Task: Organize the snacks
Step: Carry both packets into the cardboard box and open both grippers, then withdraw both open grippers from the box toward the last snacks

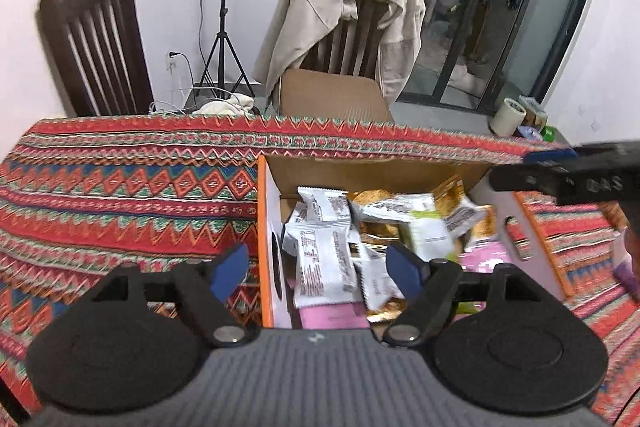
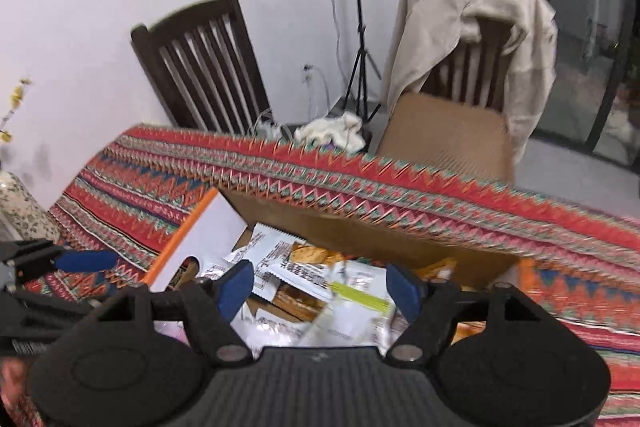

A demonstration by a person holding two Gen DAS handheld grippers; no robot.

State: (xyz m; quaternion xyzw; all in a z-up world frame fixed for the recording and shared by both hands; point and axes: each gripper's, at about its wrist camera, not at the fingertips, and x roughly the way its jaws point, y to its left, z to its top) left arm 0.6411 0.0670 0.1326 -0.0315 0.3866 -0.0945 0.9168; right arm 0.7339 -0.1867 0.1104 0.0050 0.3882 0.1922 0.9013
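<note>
An open cardboard box [image 1: 267,227] with an orange rim stands on the patterned tablecloth [image 1: 120,195]. It holds several snack packets: white ones [image 1: 320,259], gold ones [image 1: 472,215] and pink ones [image 1: 332,315]. My left gripper [image 1: 317,267] hangs open over the box's left wall, nothing pressed between its blue pads. My right gripper [image 2: 319,289] is open above the packets in the box [image 2: 208,227]. A blurred white packet with a green stripe [image 2: 360,301] shows between its jaws, untouched by the pads. One right finger [image 1: 548,157] reaches in above the box's right side.
Two dark wooden chairs [image 1: 96,39] stand behind the table, one draped with a beige jacket [image 1: 344,3] and holding a brown carton [image 1: 332,95]. A tripod [image 1: 224,27] stands by the wall. A tape roll [image 1: 508,115] sits at the far right edge.
</note>
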